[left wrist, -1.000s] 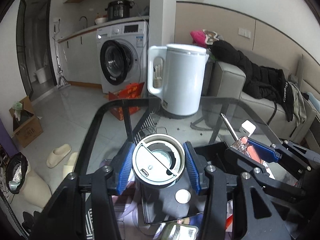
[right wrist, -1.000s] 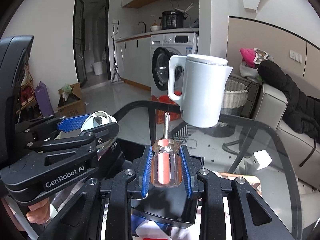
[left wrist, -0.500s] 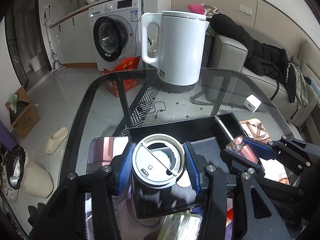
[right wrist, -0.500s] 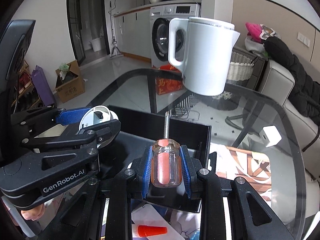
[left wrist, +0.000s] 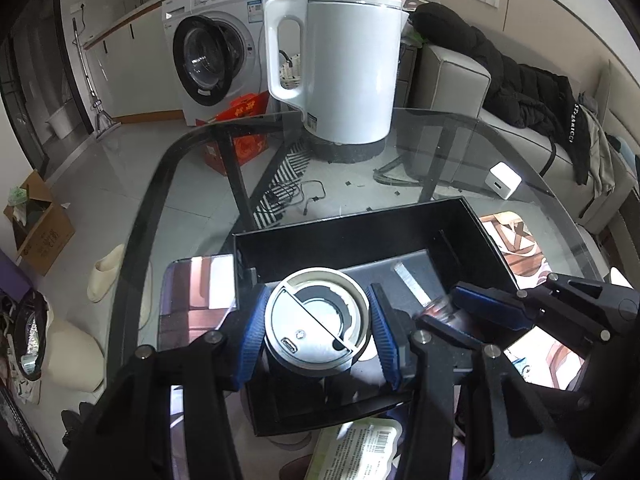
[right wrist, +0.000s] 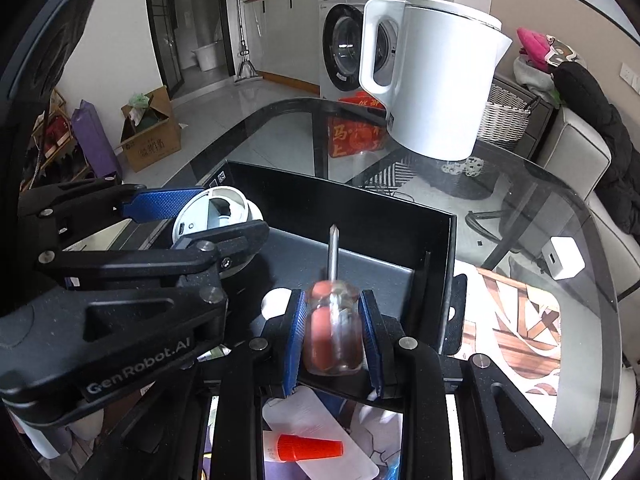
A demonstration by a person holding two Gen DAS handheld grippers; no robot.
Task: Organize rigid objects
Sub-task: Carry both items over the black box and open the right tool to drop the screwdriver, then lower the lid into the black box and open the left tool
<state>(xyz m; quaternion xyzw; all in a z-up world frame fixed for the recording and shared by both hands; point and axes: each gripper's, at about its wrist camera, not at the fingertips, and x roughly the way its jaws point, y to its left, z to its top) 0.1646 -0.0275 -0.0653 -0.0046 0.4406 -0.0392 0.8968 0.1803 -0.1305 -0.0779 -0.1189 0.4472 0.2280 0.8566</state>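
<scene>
We see a big round glass tabletop (left wrist: 460, 152) with a tall white electric kettle (left wrist: 348, 68) standing at its far side. Nearer to us, an open black box (left wrist: 360, 236) sits on the glass. Our left tongs (left wrist: 316, 336) are closed tight on a round cup with a white and grey lid (left wrist: 316, 320), one blue pad on each side of it. The cup hangs over the left part of the box, and we cannot tell if it touches the bottom. Our right tongs (right wrist: 334, 336) are closed on the clear handle of a screwdriver (right wrist: 332, 320) with red inside. Its metal tip points away from us, over the inside of the box. The handle looks a bit blurry. A small white charger block (right wrist: 564, 258) lies on the glass to the right, well apart from the box. A little orange cap (right wrist: 310, 448) lies on a white packet near us, below the right tongs.
</scene>
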